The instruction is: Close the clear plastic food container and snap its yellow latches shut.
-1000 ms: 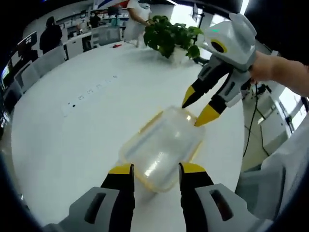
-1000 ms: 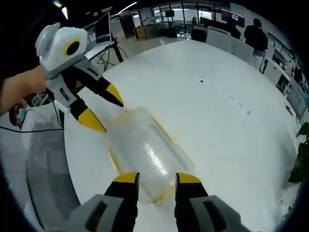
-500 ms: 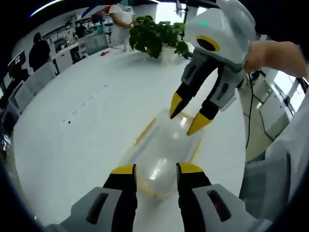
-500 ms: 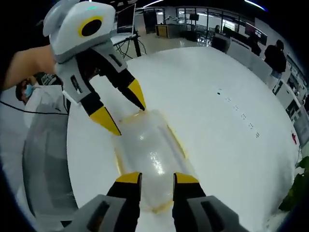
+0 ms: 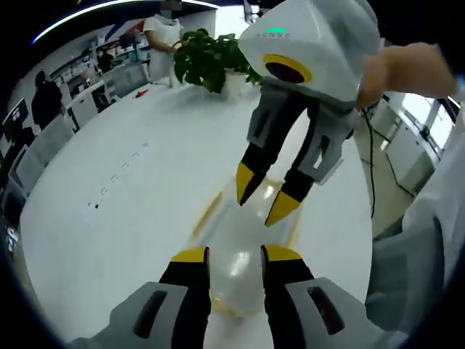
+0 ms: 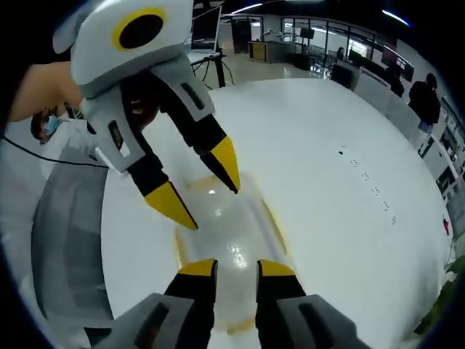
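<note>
Lying on the white table (image 5: 109,218), the clear container (image 5: 243,251) has its lid on, with a yellow rim and latches (image 5: 205,213) along its long sides. We cannot tell whether anything is inside; the plastic shows only glare.

In the left gripper view, our left gripper (image 5: 234,256) points down at the container's near end, its yellow-tipped jaws apart with the lid showing between them, gripping nothing. The right gripper (image 5: 260,200) enters from above, held by a hand (image 5: 403,69), jaws spread, tips poised at the container's far end; we cannot tell whether they touch the lid.

In the right gripper view, the same arrangement appears mirrored: the right gripper (image 6: 236,267) stands over the near end of the container (image 6: 225,233), jaws parted and holding nothing, while the left gripper (image 6: 200,185) comes in from the upper left with jaws spread over the far end.

Compared with a second ago, each gripper looms much larger in the other's view, and the two have closed in over the container from opposite ends. The container itself lies where it was.

A potted plant (image 5: 207,58) stands at the table's far edge, with people (image 5: 47,98) beyond.
</note>
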### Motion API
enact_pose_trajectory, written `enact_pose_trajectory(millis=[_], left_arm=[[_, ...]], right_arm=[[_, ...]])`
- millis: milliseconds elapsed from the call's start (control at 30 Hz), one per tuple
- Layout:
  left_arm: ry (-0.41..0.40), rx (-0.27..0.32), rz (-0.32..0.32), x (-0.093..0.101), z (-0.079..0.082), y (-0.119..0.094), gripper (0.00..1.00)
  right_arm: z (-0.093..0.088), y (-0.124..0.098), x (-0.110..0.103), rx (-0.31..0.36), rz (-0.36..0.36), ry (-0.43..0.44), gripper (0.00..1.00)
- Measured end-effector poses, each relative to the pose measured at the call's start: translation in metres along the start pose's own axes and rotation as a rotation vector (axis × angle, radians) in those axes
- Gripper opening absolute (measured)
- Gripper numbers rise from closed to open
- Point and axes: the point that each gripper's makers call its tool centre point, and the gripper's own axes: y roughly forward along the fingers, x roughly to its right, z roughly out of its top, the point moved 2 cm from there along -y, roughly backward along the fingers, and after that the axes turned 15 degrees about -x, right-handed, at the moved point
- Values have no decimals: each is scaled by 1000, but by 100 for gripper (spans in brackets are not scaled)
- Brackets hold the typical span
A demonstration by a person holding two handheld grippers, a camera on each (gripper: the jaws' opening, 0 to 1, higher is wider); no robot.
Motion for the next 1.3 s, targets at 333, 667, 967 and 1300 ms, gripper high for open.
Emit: enact_pose_trajectory(millis=[333, 667, 967, 1300], left_arm=[[32, -17, -5, 6, 1, 10, 25], [45, -23, -6, 9, 2, 14, 26], [60, -34, -9, 16, -2, 16, 27], [54, -21, -14, 22, -5, 15, 27]], right_arm=[[8, 1, 5, 11, 1, -11, 19], [12, 0, 12, 14, -5, -18, 18], [19, -1, 18, 29, -7, -7, 19], [24, -1, 24, 29, -11, -9, 20]])
